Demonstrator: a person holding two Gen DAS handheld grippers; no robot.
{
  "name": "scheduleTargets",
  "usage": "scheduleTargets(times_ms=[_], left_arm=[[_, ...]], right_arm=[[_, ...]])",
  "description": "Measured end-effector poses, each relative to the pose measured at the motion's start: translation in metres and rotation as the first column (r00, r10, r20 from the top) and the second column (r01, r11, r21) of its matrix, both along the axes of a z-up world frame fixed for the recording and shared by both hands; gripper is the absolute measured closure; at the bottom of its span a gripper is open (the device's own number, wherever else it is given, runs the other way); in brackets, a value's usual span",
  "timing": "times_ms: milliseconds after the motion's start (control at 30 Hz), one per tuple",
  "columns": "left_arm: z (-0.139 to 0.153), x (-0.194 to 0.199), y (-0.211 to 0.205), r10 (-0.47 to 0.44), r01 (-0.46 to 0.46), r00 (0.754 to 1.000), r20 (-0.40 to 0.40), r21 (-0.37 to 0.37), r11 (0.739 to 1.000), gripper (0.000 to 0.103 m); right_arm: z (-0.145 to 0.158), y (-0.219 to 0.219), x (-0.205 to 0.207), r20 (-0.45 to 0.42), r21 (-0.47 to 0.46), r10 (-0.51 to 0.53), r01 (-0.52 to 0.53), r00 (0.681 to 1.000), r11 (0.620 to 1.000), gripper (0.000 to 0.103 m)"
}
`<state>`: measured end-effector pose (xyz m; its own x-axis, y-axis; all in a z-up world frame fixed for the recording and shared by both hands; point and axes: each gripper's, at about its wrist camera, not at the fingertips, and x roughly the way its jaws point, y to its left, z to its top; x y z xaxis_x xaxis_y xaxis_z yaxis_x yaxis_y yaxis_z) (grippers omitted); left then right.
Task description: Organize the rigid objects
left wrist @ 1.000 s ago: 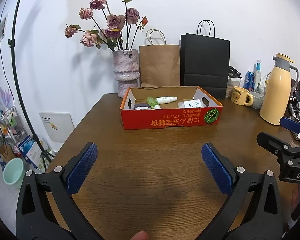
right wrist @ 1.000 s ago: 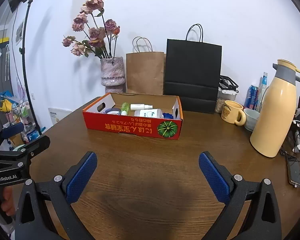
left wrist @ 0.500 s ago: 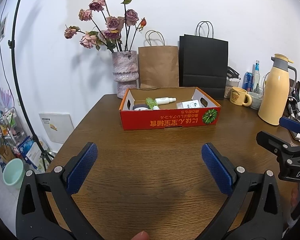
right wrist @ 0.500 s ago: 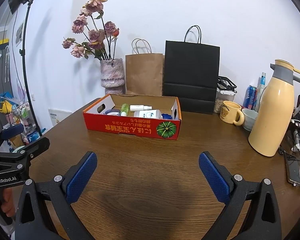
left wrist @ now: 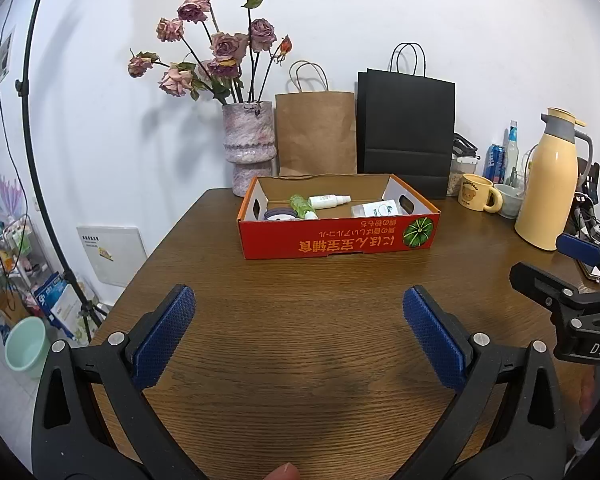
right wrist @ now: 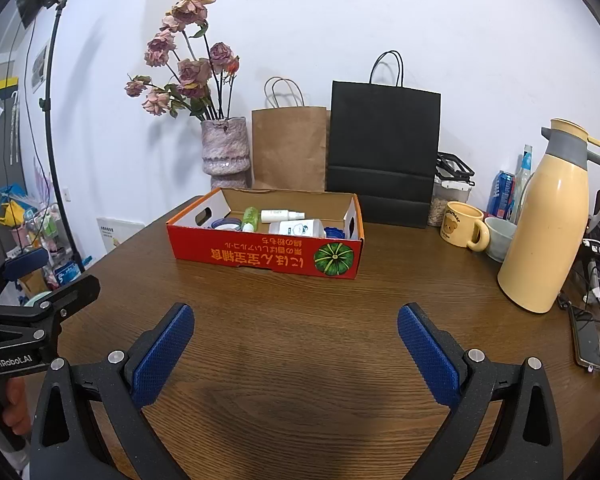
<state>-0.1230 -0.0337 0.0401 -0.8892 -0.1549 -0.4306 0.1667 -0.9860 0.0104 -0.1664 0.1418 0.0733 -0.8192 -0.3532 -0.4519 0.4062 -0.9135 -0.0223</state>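
A red cardboard box (left wrist: 340, 240) stands on the wooden table (left wrist: 300, 340); it also shows in the right wrist view (right wrist: 260, 254). Inside lie a green bottle (left wrist: 300, 204), a white spray bottle (left wrist: 327, 200), a white labelled container (left wrist: 376, 209) and a round purple-lidded jar (left wrist: 279, 213). My left gripper (left wrist: 298, 320) is open and empty, well short of the box. My right gripper (right wrist: 294, 336) is open and empty, also short of the box. Each gripper shows at the edge of the other's view.
Behind the box stand a vase of dried roses (left wrist: 250, 152), a brown paper bag (left wrist: 316, 132) and a black paper bag (left wrist: 406, 128). At the right are a yellow mug (right wrist: 462, 224), a cream thermos jug (right wrist: 548, 224), cans, cables and a phone (right wrist: 586, 340).
Both grippers have drawn back slightly from the box and tilted a little; the box looks a bit smaller and farther. Both stay open and empty.
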Motion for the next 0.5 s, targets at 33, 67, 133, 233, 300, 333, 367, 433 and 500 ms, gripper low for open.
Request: scheduleTargets(times_ms=[33, 67, 133, 233, 300, 333, 367, 433, 500], left_arm=[[0.0, 0.0, -0.0001, -0.001, 0.001, 1.0, 0.0, 0.002, 1.0, 0.0], [0.0002, -0.0001, -0.0002, -0.001, 0.001, 1.0, 0.0, 0.002, 1.0, 0.0], [0.0002, -0.0001, -0.0002, -0.002, 0.002, 1.0, 0.0, 0.002, 1.0, 0.0], [0.0004, 0.0, -0.0002, -0.001, 0.001, 1.0, -0.001, 0.002, 1.0, 0.0], [0.0004, 0.0, 0.0, -0.001, 0.001, 1.0, -0.001, 0.002, 1.0, 0.0], [0.0005, 0.0001, 0.0, -0.001, 0.001, 1.0, -0.001, 0.001, 1.0, 0.0], [0.0009, 0.0, 0.0003, -0.002, 0.002, 1.0, -0.002, 0.002, 1.0, 0.0], [0.0017, 0.0004, 0.0003, -0.003, 0.003, 1.0, -0.003, 0.001, 1.0, 0.0], [0.0027, 0.0008, 0.0003, -0.005, 0.005, 1.0, -0.004, 0.001, 1.0, 0.0]], right_arm=[[0.0, 0.0, 0.0, 0.0, 0.0, 0.0, 0.0, 1.0, 1.0, 0.0], [0.0001, 0.0003, 0.0002, 0.0, 0.0, 0.0, 0.0, 1.0, 1.0, 0.0], [0.0, 0.0001, 0.0, 0.0, 0.0, 0.001, -0.001, 1.0, 1.0, 0.0], [0.0001, 0.0001, 0.0, 0.001, 0.0, 0.0, 0.0, 1.0, 1.0, 0.0], [0.0001, 0.0002, 0.0, 0.0, 0.0, 0.0, 0.0, 1.0, 1.0, 0.0], [0.0001, 0.0003, 0.0, 0.0, 0.0, 0.001, -0.001, 1.0, 1.0, 0.0], [0.0001, 0.0002, -0.0001, 0.0, 0.0, 0.0, 0.0, 1.0, 1.0, 0.0], [0.0001, 0.0004, 0.0, 0.0, 0.0, 0.001, -0.001, 1.0, 1.0, 0.0], [0.0001, 0.0004, 0.0, 0.0, 0.0, 0.001, -0.001, 1.0, 1.0, 0.0]])
